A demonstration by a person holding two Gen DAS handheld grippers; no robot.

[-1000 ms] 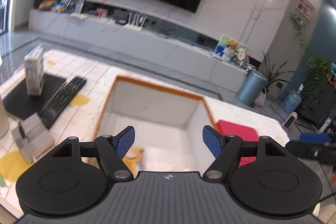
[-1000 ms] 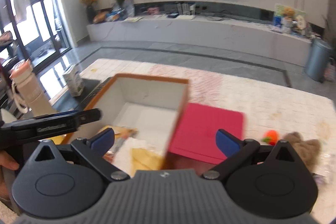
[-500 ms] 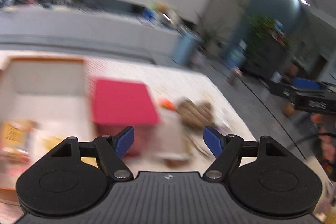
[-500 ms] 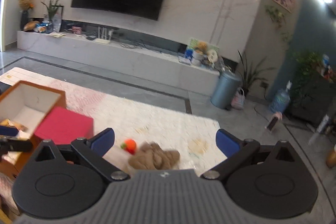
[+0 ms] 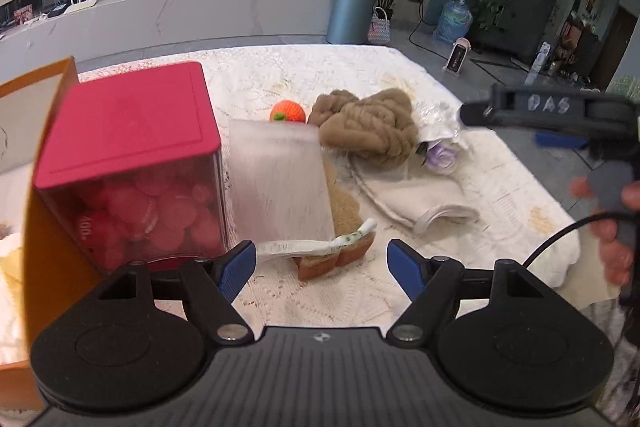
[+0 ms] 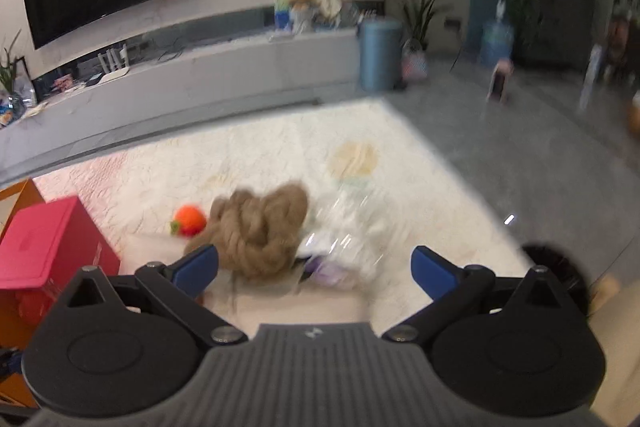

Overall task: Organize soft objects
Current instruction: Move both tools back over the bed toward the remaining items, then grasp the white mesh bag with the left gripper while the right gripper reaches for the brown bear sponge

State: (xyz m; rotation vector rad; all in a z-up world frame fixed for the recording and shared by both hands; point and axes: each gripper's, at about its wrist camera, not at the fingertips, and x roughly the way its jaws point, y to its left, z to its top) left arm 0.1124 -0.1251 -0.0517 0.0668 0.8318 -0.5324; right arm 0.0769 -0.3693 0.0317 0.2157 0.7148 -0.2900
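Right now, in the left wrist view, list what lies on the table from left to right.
Orange box → red-lidded container → frosted bag → brown yarn bundle → purple flower

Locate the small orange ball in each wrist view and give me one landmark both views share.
Left wrist view: the orange ball lies on the white cloth at upper centre, just left of the brown yarn bundle, behind a frosted clear box.
Right wrist view: the ball sits left of centre, again just left of the yarn bundle, above the left finger.
Shared landmark: the red-lidded box, left of the ball in both.
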